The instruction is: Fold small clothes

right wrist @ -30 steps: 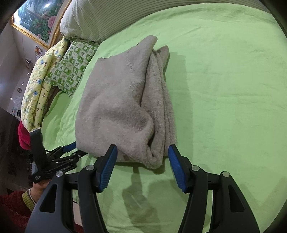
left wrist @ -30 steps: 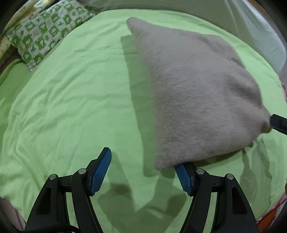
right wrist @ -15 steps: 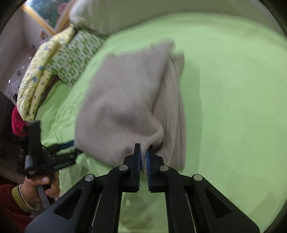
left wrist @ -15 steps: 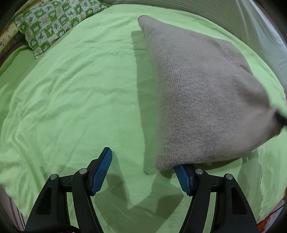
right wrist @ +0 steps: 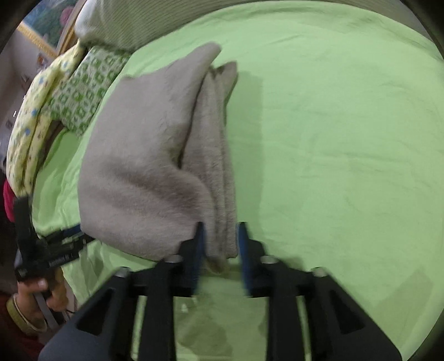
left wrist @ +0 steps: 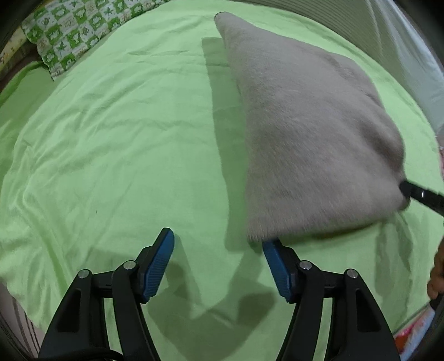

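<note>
A grey fuzzy garment (left wrist: 305, 133) lies folded on the green bedsheet (left wrist: 125, 125). My left gripper (left wrist: 217, 250) is open and empty; the garment's near corner rests over its right fingertip. In the right wrist view the garment (right wrist: 149, 166) shows stacked folded layers. My right gripper (right wrist: 220, 238) has its jaws partly apart around the garment's near folded edge, which sits between the blue pads; the frame is blurred. The left gripper also shows in the right wrist view (right wrist: 69, 236).
A green-and-white patterned pillow (left wrist: 75, 30) lies at the bed's far left. A yellow quilt (right wrist: 30, 125) and a striped pillow (right wrist: 133, 25) lie at the head of the bed. Bare sheet (right wrist: 347, 152) extends to the right.
My right gripper closed on the garment's near edge half a second ago and now has its jaws apart again. The left gripper has stayed open at the garment's corner.
</note>
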